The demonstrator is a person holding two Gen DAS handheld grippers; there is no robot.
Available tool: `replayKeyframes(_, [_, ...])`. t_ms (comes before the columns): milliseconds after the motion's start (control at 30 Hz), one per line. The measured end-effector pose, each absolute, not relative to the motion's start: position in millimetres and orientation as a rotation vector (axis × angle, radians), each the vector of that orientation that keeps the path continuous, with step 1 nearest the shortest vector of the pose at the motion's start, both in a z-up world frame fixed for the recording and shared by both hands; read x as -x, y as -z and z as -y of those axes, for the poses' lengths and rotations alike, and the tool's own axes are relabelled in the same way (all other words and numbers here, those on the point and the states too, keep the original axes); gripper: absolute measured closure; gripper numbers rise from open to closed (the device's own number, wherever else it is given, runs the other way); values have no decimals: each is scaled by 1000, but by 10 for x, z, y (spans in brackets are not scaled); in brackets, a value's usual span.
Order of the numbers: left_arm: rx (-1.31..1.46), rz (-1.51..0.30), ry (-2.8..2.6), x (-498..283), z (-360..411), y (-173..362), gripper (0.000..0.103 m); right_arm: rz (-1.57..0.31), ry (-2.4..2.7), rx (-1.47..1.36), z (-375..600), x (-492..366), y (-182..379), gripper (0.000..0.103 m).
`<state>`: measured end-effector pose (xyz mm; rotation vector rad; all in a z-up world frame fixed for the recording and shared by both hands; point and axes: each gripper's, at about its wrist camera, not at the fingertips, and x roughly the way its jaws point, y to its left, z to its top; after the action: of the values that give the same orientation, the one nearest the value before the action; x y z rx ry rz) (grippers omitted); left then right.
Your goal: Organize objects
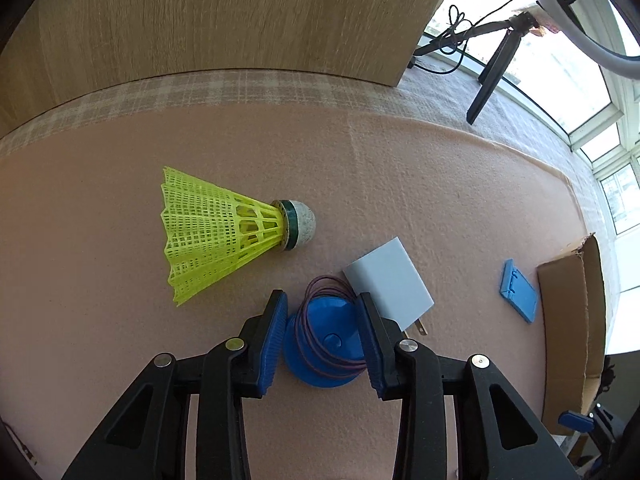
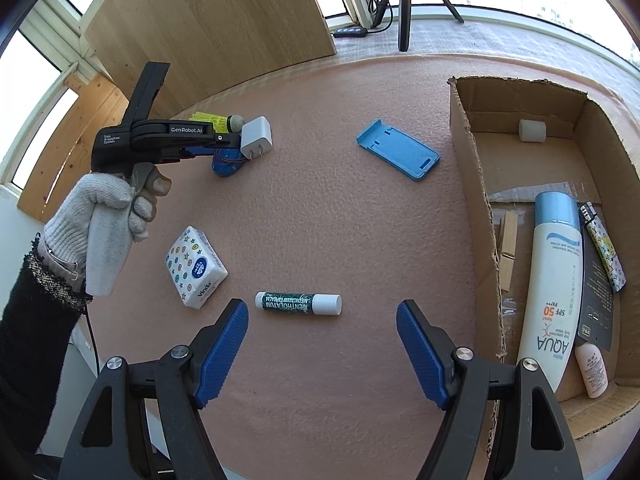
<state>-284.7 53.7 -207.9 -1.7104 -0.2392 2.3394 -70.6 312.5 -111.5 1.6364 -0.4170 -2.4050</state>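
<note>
A blue spool wound with purple wire lies on the pink mat, and my left gripper is shut on it, a blue pad against each side. A white charger touches the spool's far right side. A yellow shuttlecock lies to the far left of it. In the right wrist view a gloved hand holds that left gripper over the spool. My right gripper is open and holds nothing, just above a green lip balm stick.
A cardboard box at the right holds a sunscreen bottle, a patterned lighter, a small pink bottle and a white cylinder. A blue phone stand and a tissue pack lie on the mat. A wooden board stands behind.
</note>
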Motion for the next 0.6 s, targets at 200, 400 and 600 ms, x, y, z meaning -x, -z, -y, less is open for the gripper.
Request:
replayKeyframes(200, [1663, 156, -2248, 2626, -938, 2083, 69, 416, 2392, -1651, -3124, 690, 1154, 30])
replayKeyframes(400, [1597, -2, -2215, 2405, -1382, 2016, 81, 437, 2394, -1646, -3147, 638, 1149, 30])
replayKeyframes(600, [1560, -25, -2160, 2275, -1652, 1963, 97, 463, 2400, -1650, -3189, 562, 1173, 30])
